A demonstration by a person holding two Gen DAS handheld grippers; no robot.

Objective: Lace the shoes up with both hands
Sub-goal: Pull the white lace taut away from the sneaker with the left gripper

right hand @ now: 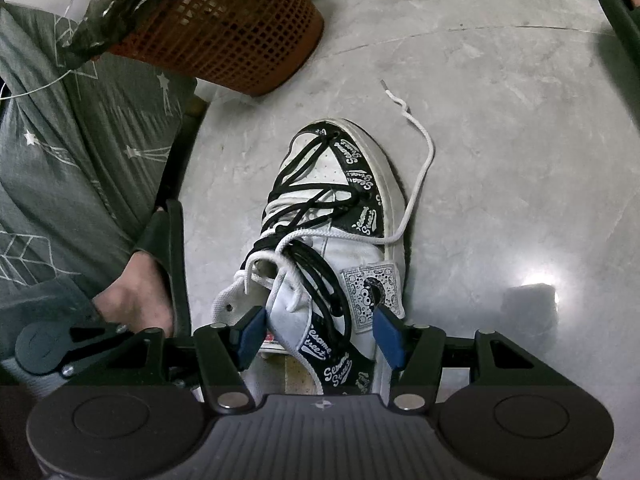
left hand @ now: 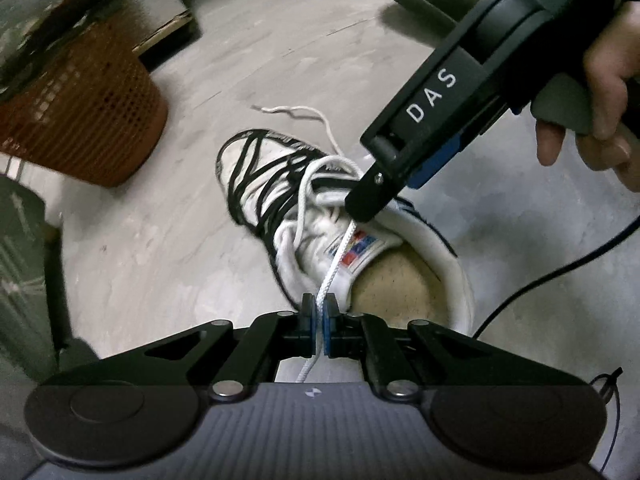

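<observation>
Left claw (left hand: 319, 322), blue-padded, tight on woven white lace (left hand: 335, 264) above leather sneaker (left hand: 320, 216)

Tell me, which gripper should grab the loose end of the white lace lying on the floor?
Probably the right gripper. It is open over the shoe, and the loose lace end lies ahead on its side. The left gripper is shut on the other lace end.

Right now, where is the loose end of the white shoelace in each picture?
Left wrist view: loose lace end lies on the floor, upper middle, beyond the shoe's toe.
Right wrist view: it lies on the floor, right of the toe.
Shared landmark: orange basket, upper left in both.
</observation>
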